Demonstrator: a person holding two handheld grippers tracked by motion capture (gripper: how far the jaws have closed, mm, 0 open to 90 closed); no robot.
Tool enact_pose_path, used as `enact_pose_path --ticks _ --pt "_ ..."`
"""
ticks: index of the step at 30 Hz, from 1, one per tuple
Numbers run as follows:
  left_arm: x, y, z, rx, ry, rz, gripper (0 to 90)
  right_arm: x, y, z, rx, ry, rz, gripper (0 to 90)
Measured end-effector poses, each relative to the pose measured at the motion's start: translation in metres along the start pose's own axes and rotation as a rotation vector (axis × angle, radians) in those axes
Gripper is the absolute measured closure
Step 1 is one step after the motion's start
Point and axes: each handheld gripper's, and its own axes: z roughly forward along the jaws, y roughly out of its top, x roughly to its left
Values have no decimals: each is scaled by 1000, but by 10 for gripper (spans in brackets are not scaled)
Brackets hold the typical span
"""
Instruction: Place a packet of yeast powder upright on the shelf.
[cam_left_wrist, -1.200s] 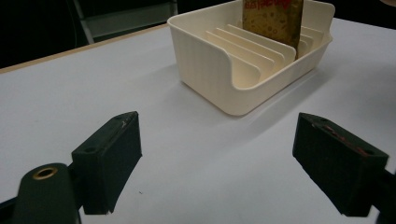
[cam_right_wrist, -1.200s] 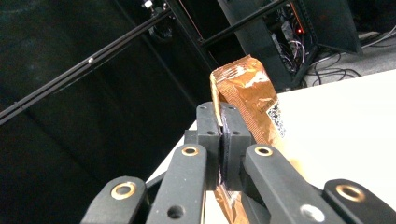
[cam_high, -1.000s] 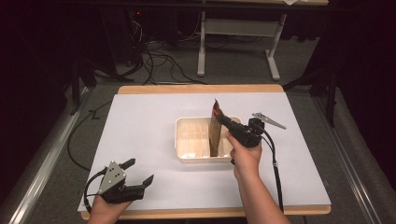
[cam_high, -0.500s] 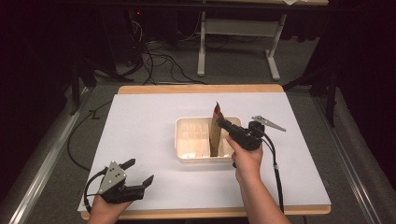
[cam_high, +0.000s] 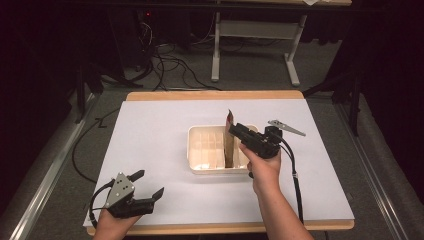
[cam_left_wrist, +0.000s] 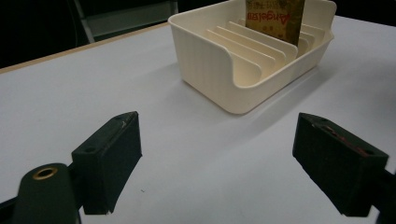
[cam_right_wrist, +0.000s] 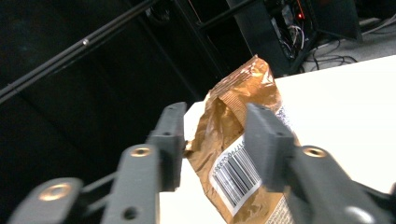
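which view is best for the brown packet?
Right gripper view: the packet sits close between the open jaws, with crinkled top and barcode clear. The left gripper view shows its printed face standing in the tray, cut off at the top. The high view shows it small and edge-on.

High view overhead facing forward, 2 tool views close, all sharing bin (cam_high: 200, 165).
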Motion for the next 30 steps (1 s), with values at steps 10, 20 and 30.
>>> enact_pose_path --ticks 10,20,30 --pt "0 0 2 10 3 6 158 8 1 -6 53 -55 -102 246" --pt "1 -1 3 12 7 3 158 14 -2 -16 73 -70 -174 174" --pt "1 -1 4 17 11 1 158 18 -10 -40 96 -86 -272 153"
